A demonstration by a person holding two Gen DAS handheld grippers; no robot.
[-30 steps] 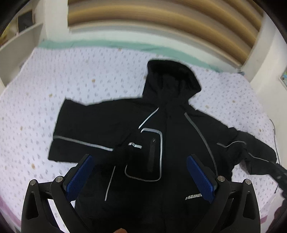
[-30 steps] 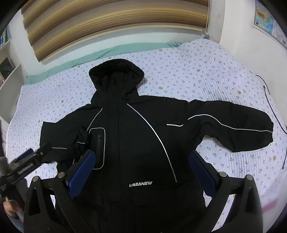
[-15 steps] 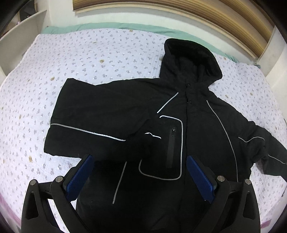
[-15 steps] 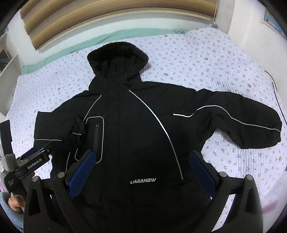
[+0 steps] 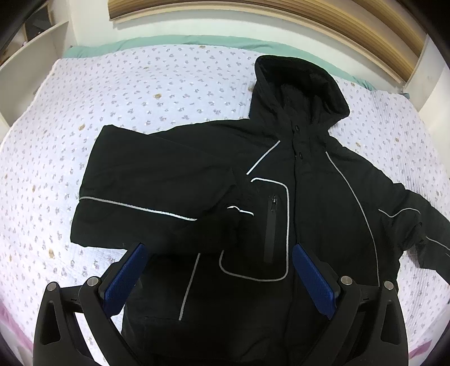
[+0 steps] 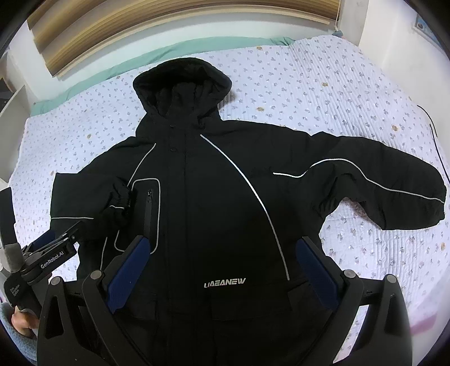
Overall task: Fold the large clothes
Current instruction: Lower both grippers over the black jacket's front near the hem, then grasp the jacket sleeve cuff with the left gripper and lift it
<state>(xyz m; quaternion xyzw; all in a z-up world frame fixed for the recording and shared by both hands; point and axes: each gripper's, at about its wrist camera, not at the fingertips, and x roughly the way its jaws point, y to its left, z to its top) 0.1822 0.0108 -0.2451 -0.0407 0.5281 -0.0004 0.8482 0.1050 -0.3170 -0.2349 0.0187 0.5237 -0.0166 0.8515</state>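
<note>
A large black hooded jacket (image 5: 323, 202) with thin silver piping lies face up on the bed; it also shows in the right wrist view (image 6: 213, 202). Its left sleeve (image 5: 146, 191) is folded inward, the cuff (image 5: 239, 208) resting by the chest pocket. Its right sleeve (image 6: 379, 191) lies spread out to the right. My left gripper (image 5: 219, 270) is open and empty, hovering above the jacket's lower left front. My right gripper (image 6: 222, 270) is open and empty above the hem near the white logo. The left gripper also shows in the right wrist view (image 6: 53, 247).
The bed (image 5: 168, 84) has a pale lilac flowered quilt and a green edge at the far side. A wooden headboard (image 6: 168, 22) and white walls stand behind. A white shelf (image 5: 33, 50) is at the far left. A black cable (image 6: 438, 146) lies at the bed's right edge.
Both grippers have moved closer over the jacket and stayed open. The left view has shifted left and down, so the folded sleeve sits more central.
</note>
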